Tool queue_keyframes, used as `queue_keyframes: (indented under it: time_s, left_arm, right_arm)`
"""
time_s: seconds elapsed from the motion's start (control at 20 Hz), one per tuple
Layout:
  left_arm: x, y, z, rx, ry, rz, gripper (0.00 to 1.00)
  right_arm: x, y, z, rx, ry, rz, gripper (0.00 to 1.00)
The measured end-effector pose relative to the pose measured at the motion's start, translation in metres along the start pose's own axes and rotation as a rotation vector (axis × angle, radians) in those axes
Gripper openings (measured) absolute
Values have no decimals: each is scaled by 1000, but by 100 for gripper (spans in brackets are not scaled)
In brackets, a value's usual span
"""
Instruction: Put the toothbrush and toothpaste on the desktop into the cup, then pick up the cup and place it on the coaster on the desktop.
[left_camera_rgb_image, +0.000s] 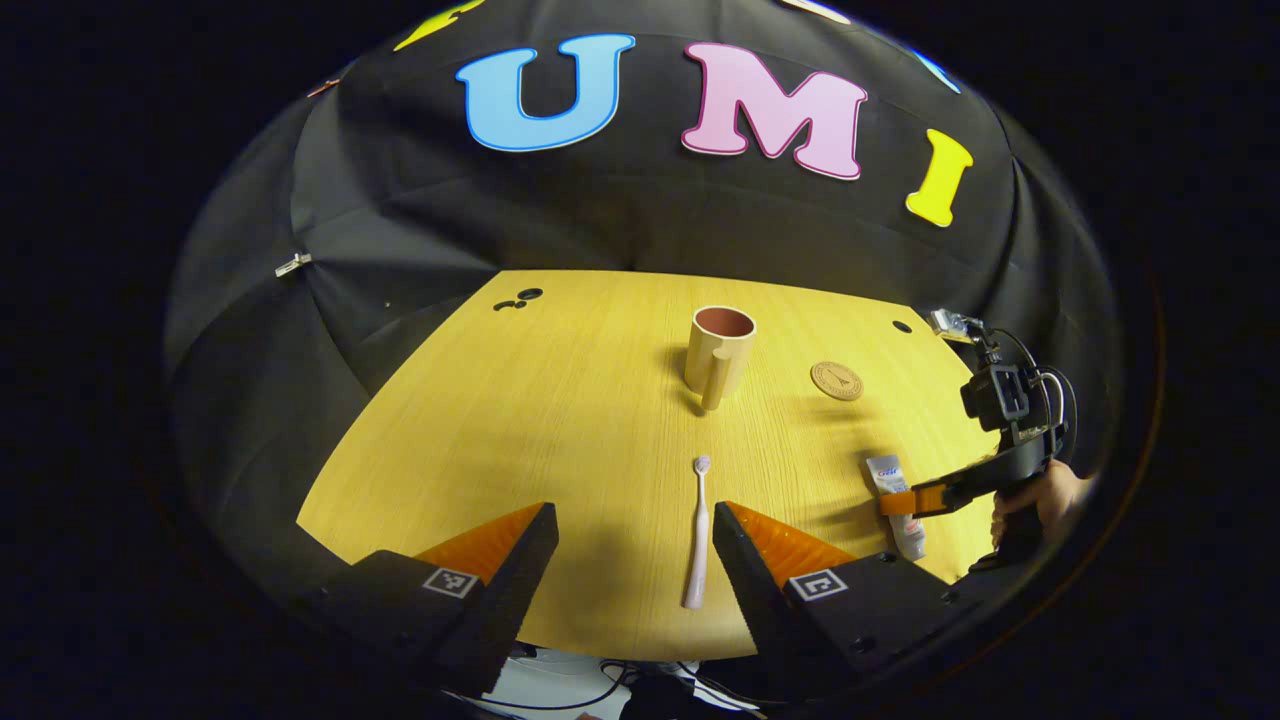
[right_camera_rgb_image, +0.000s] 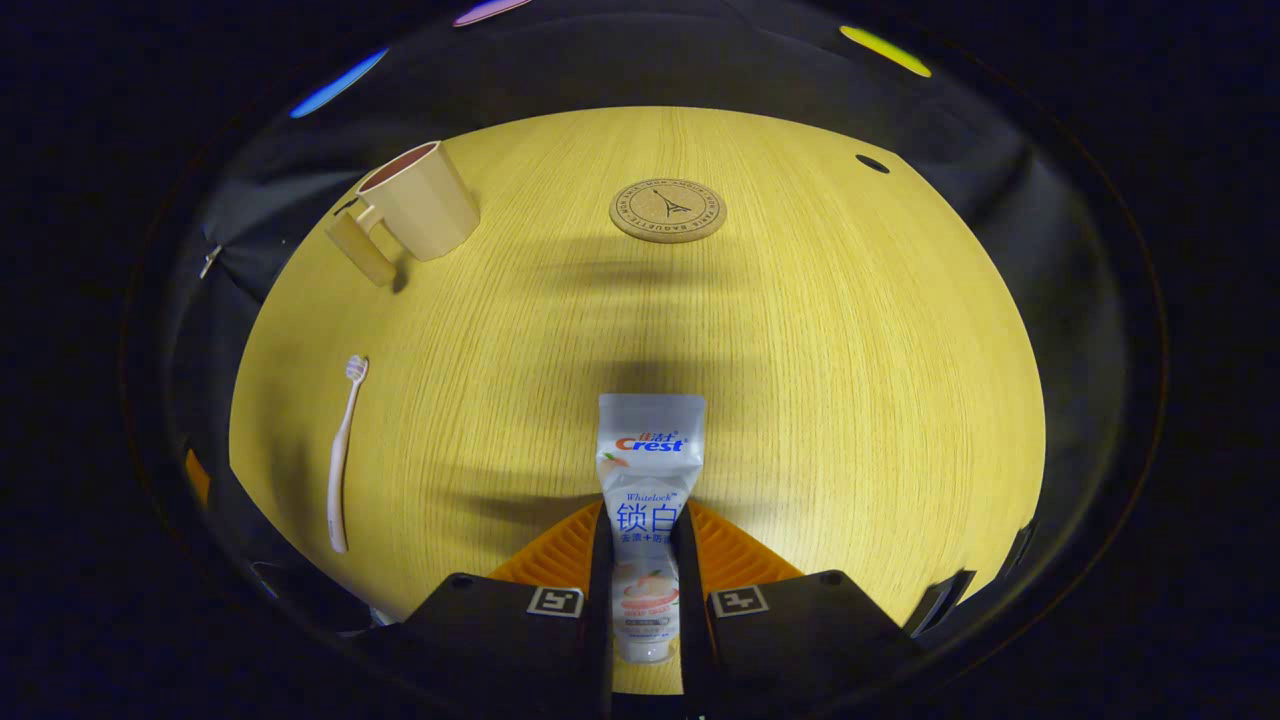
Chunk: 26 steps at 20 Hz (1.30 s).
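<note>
A pale pink toothbrush (left_camera_rgb_image: 697, 530) lies flat on the yellow wooden desktop (left_camera_rgb_image: 560, 420), head pointing away. It sits between the fingers of my left gripper (left_camera_rgb_image: 635, 520), nearer the right finger; the gripper is open and hovers above it. The beige cup (left_camera_rgb_image: 718, 350) stands upright mid-table, handle toward me. My right gripper (right_camera_rgb_image: 645, 515) is shut on the lower half of the white toothpaste tube (right_camera_rgb_image: 650, 450), which still rests on the desktop. From the left gripper view, that right gripper (left_camera_rgb_image: 915, 500) is at the table's right side over the toothpaste tube (left_camera_rgb_image: 885, 470).
A round cork coaster (right_camera_rgb_image: 668, 210) lies right of the cup (right_camera_rgb_image: 420, 205), with bare wood between them. The toothbrush (right_camera_rgb_image: 343, 460) lies to the left of the tube. Small dark holes (left_camera_rgb_image: 902, 326) mark the desktop's far corners. A hand (left_camera_rgb_image: 1040, 495) holds the right gripper.
</note>
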<state>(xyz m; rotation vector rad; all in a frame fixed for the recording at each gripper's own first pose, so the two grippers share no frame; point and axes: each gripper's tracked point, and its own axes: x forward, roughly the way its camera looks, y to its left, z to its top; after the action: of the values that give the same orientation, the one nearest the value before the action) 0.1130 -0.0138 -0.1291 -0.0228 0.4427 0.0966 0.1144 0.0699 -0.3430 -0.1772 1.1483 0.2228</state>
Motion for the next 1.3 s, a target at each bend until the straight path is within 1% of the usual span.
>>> queue_keyframes:
  time_s: [0.2,0.35,0.4,0.45,0.65,0.8,0.95,1.1,1.2,1.25,1.3]
  left_arm:
    - [14,-8,-12,30,50,-29,97]
    - [29,-17,-30,55,144,-54,97]
    - [35,-21,-34,61,163,-65,92]
    - [40,-23,-38,70,185,-73,97]
    - [65,-33,-47,115,242,-94,97]
    - [86,-38,-58,138,287,-102,97]
    - [101,-39,-71,147,339,-105,95]
    - [109,-37,-81,129,374,-106,93]
    - [114,-33,-81,154,375,-93,92]
    - [114,-34,-81,170,377,-103,88]
    - [114,-36,-82,184,389,-109,87]
  right_arm:
    - [-26,-10,10,-13,-68,-4,31]
    - [-47,-15,18,25,-122,7,31]
    - [-54,-16,19,43,-132,15,31]
    - [-60,-17,19,60,-136,23,31]
    - [-85,-22,18,119,-169,48,31]
    - [-101,-29,14,140,-198,45,31]
    - [-112,-33,7,169,-211,48,31]
    - [-115,-37,0,186,-211,53,31]
    - [-115,-42,-2,197,-211,51,31]
    - [-115,-44,-3,205,-210,50,31]
    - [-114,-45,-3,211,-208,50,31]
